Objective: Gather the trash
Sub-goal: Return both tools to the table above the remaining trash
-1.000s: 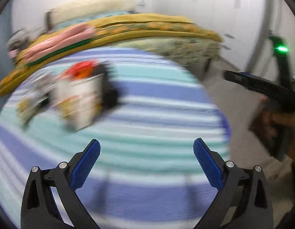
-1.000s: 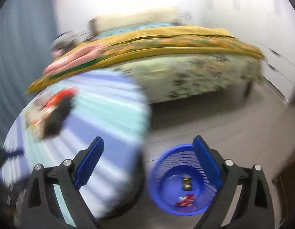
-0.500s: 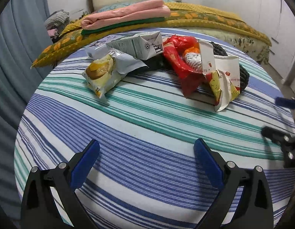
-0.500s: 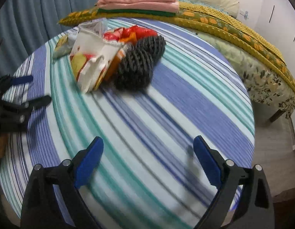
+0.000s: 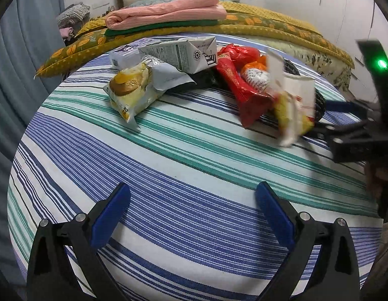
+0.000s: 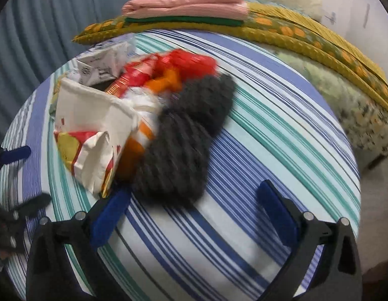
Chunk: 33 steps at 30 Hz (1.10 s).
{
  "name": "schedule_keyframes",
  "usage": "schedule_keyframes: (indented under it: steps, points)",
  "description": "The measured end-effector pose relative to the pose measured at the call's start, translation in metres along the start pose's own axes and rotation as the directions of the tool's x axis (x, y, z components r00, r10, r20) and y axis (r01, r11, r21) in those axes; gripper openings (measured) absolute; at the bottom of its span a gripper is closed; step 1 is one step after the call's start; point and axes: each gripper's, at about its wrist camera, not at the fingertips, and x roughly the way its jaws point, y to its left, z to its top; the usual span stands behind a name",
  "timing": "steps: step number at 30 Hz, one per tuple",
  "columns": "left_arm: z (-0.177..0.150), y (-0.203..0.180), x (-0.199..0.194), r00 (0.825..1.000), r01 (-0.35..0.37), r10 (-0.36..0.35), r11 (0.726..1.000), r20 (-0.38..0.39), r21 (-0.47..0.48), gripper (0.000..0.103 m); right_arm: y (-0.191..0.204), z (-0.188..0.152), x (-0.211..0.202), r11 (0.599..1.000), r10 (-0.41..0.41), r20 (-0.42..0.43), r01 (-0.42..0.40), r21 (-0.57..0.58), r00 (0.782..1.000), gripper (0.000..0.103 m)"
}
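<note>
Since half a second ago the right gripper point(image 6: 192, 205) has closed in on the trash pile, which is now looming larger in its view; the left gripper point(image 5: 192, 207) is barely shifting. We are seeing the left gripper's fingers spread wide, nothing between them, hovering over the striped cloth point(image 5: 168, 170). The right gripper's jaws are opening, empty, with the dark knitted thing point(image 6: 183, 140) just ahead and the white and yellow wrapper point(image 6: 93, 135) near its left finger. Farther back we are seeing the red wrapper point(image 5: 240, 85), the yellow snack bag point(image 5: 133, 87) and the milk carton point(image 5: 183, 54), all lying on the cloth, some touching. Beyond is the bed point(image 5: 281, 27) with folded pink cloth point(image 5: 166, 11).
</note>
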Motion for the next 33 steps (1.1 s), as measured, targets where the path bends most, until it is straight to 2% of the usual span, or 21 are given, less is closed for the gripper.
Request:
schedule_keyframes:
  steps: [7, 33]
  points:
    - [0.000, 0.000, 0.000, 1.000, 0.000, 0.000, 1.000, 0.000, 0.000, 0.099, 0.008, 0.014, 0.009, 1.000, 0.001, 0.016, -0.002, 0.015, 1.000, 0.099]
    - [-0.001, 0.000, -0.001, 1.000, 0.001, -0.001, 1.000, 0.001, -0.002, 0.099, 0.007, 0.013, 0.009, 1.000, -0.005, 0.017, 0.004, 0.024, 1.000, 0.099]
